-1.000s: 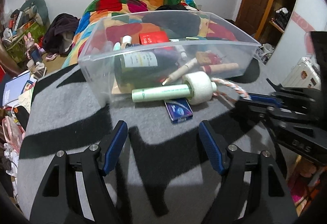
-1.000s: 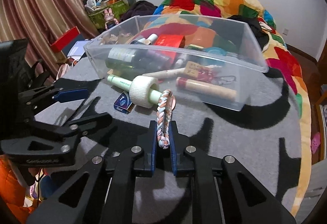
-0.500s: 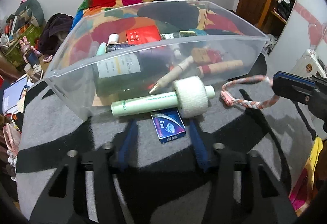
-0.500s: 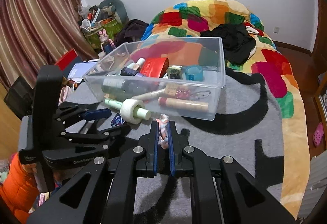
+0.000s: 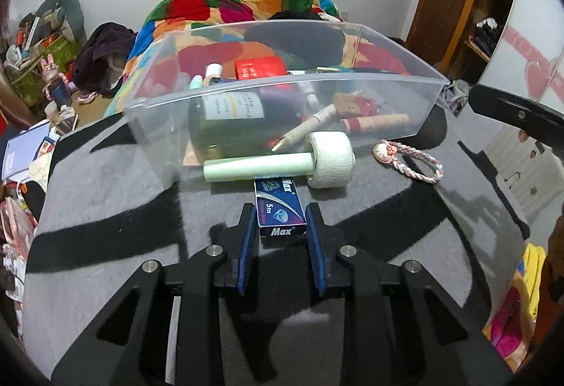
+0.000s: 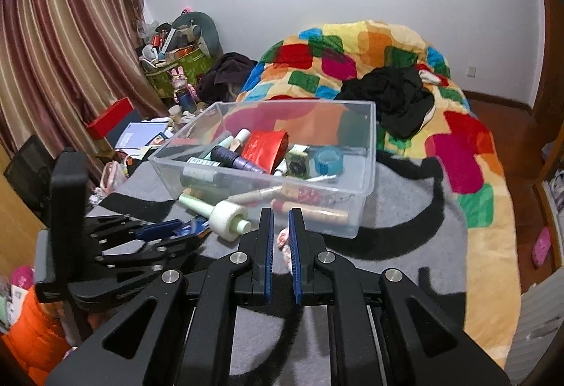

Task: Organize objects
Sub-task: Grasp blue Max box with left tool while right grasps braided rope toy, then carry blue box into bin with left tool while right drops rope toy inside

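Observation:
A clear plastic bin [image 5: 246, 93] [image 6: 366, 153] on the grey blanket holds a green bottle, a red box and several small items. My left gripper [image 5: 280, 215] is shut on a small blue box marked Max [image 5: 280, 209] in front of the bin. A white tape roll on a pale green tube [image 5: 331, 158] [image 6: 229, 213] lies just beyond the box. A braided pink and white loop with a charm [image 5: 412, 158] [image 6: 283, 238] lies on the blanket to the right. My right gripper [image 6: 281, 231] is slightly open and lifted above the loop.
A bed with a colourful patchwork quilt [image 6: 370, 54] and black clothes [image 6: 391, 100] lies behind the bin. Cluttered books and bags [image 6: 169, 54] stand at the left by the curtain. The left gripper body [image 6: 105, 238] shows at the left in the right wrist view.
My left gripper moved forward and closed on the blue box. My right gripper let go of the braided loop, which now lies on the blanket, and pulled up and back.

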### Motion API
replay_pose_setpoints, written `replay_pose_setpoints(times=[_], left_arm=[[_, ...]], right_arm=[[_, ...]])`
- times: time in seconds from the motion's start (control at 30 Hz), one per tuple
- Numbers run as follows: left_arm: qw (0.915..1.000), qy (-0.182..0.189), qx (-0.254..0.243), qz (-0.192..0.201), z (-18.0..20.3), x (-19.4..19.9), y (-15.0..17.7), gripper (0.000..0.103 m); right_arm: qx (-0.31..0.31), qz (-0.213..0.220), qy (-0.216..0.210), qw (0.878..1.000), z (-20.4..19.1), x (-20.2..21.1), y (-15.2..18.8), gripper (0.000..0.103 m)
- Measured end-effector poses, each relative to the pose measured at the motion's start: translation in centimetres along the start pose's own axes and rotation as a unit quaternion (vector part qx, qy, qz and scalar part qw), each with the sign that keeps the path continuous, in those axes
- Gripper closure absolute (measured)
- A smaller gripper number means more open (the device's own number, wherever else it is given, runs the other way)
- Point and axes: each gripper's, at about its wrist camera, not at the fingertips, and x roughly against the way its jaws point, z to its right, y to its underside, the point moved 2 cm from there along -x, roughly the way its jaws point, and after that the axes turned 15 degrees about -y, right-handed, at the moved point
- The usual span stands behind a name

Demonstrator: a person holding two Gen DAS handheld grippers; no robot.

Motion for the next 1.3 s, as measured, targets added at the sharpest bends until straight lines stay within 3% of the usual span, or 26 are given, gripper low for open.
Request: replay_pose_setpoints(times=[0.13,0.17,0.27,0.3,0.33,0.57,0.67,0.8,0.87,0.9,0.93,1.1,1.3], left_arm=[[0.9998,0.003,0.011,0.013,-0.9,1.5,0.6,0.075],[0.9998,0.004,0.012,0.016,-1.0,1.9,0.6,0.075],[0.9996,0.004,0.015,0.024,-1.6,2.8,1.0,0.075],[0.9995,0.004,0.017,0.027,-1.7,3.1,1.1,0.075],[0.9994,0.005,0.018,0.031,-1.9,3.4,1.2,0.075],[0.9979,0.015,0.031,0.056,-2.7,5.2,0.9,0.083],[0.9971,0.018,0.035,0.065,-3.1,5.7,0.5,0.084],[0.9964,0.017,0.039,0.073,-3.4,5.9,0.1,0.084],[0.9966,0.023,0.037,0.07,-3.4,5.9,0.1,0.084],[0.9967,0.023,0.037,0.069,-3.4,5.8,0.2,0.083],[0.9971,0.025,0.032,0.065,-3.3,5.6,0.3,0.082],[0.9992,0.012,0.003,0.039,-2.2,3.8,1.0,0.053],[0.9991,0.016,-0.038,-0.013,-0.1,0.3,1.2,0.038]], right_arm=[[0.014,-0.025,0.013,1.0,0.4,-0.8,0.5,0.094],[0.016,-0.037,0.017,0.999,0.5,-1.3,0.7,0.089],[0.019,-0.072,0.026,0.997,1.2,-2.9,1.8,0.055],[0.021,-0.078,0.03,0.996,1.4,-3.3,2.1,0.048],[0.024,-0.084,0.034,0.996,1.6,-3.7,2.3,0.048],[0.027,-0.146,0.062,0.987,2.9,-7.5,3.0,0.048],[0.027,-0.146,0.052,0.988,2.9,-7.8,3.1,0.049],[0.031,-0.146,0.021,0.989,2.3,-7.7,3.2,0.081],[0.048,-0.146,0.03,0.988,1.7,-7.7,3.4,0.092],[0.052,-0.147,0.03,0.987,1.5,-7.6,3.6,0.092],[0.055,-0.146,0.032,0.987,1.3,-7.6,3.7,0.093],[0.046,-0.137,0.013,0.989,0.9,-6.8,4.1,0.093],[0.04,-0.111,-0.012,0.993,-0.1,-5.1,3.5,0.094]])
